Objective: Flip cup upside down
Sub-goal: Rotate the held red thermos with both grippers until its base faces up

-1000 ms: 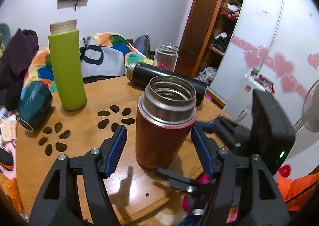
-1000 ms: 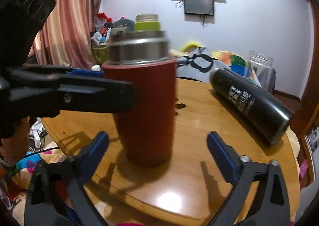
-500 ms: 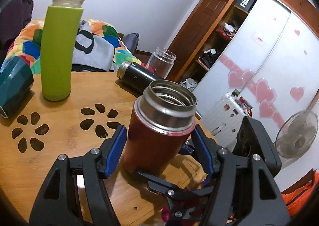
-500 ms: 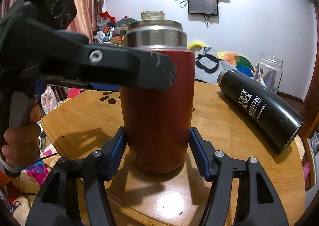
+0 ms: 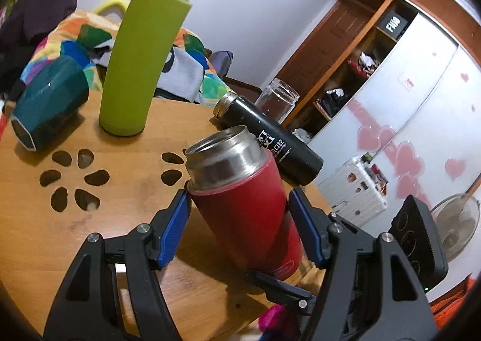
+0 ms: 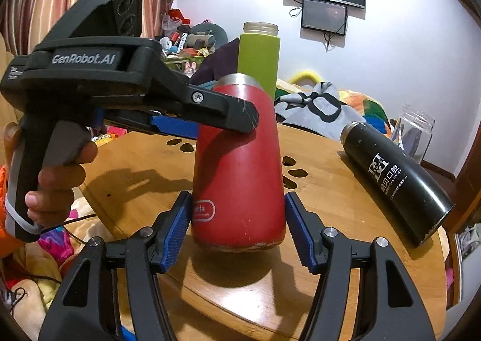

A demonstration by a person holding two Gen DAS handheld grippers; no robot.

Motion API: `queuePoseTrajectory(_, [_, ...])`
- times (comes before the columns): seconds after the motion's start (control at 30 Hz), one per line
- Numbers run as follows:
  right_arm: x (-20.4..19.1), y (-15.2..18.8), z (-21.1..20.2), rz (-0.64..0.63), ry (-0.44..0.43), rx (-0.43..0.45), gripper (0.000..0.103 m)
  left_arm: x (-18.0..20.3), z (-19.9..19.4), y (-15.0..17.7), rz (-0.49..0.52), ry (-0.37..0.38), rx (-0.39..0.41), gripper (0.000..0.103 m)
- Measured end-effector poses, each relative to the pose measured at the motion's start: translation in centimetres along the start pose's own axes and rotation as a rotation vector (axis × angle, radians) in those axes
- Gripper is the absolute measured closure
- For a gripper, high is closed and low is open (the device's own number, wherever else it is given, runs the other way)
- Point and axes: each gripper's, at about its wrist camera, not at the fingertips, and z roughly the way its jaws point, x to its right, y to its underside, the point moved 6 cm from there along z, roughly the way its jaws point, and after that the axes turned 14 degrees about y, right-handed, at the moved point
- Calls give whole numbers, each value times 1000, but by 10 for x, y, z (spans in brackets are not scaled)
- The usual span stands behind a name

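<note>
Cluttered bedroom, round wooden table — red cup lifted, tilted, clamped by both left gripper and right gripper. Risk: smooth steel wall slips mid-flip, strikes black flask lying at right.

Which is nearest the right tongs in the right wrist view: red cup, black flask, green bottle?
1. Red cup, between the right tongs.
2. Black flask, lying on its side, to the right.
3. Green bottle, upright behind the cup, farthest.
</note>
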Motion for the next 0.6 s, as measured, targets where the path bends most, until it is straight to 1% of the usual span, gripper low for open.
queuePoseTrajectory(0.17, [-1, 0, 1, -5, -6, -2, 44, -9, -3, 2, -51, 5, 7, 34])
queuePoseTrajectory(0.27, [-2, 1, 1, -7, -17, -6, 44, -19, -2, 4, -63, -42, -1, 34])
queuePoseTrajectory(0.33, [-4, 3, 2, -6, -23, -6, 44, -21, -2, 5, -64, -46, -5, 34])
queuePoseTrajectory(0.53, [-3, 2, 1, -3, -27, -2, 44, -14, 1, 7, 21, -110, -10, 34])
queuePoseTrajectory(0.6, [-2, 3, 2, 3, -33, -3, 44, -8, -1, 4, 58, -141, 1, 35])
